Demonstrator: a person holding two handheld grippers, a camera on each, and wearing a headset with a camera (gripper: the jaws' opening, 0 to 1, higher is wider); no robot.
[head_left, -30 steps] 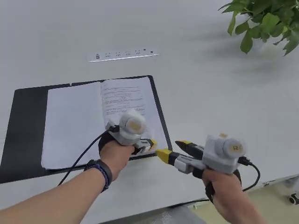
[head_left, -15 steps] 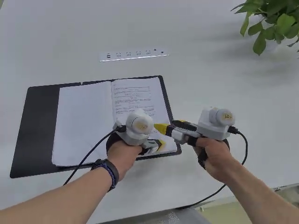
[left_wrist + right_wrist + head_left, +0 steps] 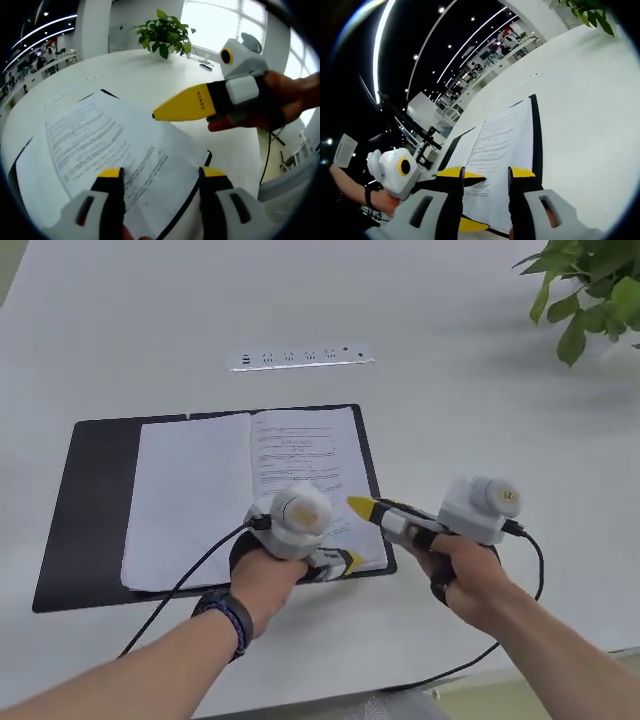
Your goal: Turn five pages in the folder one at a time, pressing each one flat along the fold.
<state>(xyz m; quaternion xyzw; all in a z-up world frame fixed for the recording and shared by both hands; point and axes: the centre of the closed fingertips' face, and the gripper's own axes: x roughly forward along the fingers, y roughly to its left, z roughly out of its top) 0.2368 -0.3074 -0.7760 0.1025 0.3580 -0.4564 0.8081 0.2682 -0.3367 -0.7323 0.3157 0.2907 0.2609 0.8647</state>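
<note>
The open black folder (image 3: 95, 490) lies at your 11 o'clock on the white surface (image 3: 470, 400), with its near edge close to the surface's front edge. Bare surface runs wide from 12 round to 3 o'clock. A white socket strip (image 3: 300, 357) sits beyond the folder at 12 o'clock, and a green leafy plant (image 3: 590, 290) stands far out at 2 o'clock. Around you is a large hall with ceiling light strips.

Your left tongs (image 3: 161, 173) are spread over the near right corner of the printed right-hand page (image 3: 300, 455), pinching nothing. Your right tongs (image 3: 487, 172) are spread too, above that page's right edge, with the tips toward 9 o'clock. The printed page lies flat, and the blank white left-hand sheet (image 3: 190, 500) lies flat beside it.
</note>
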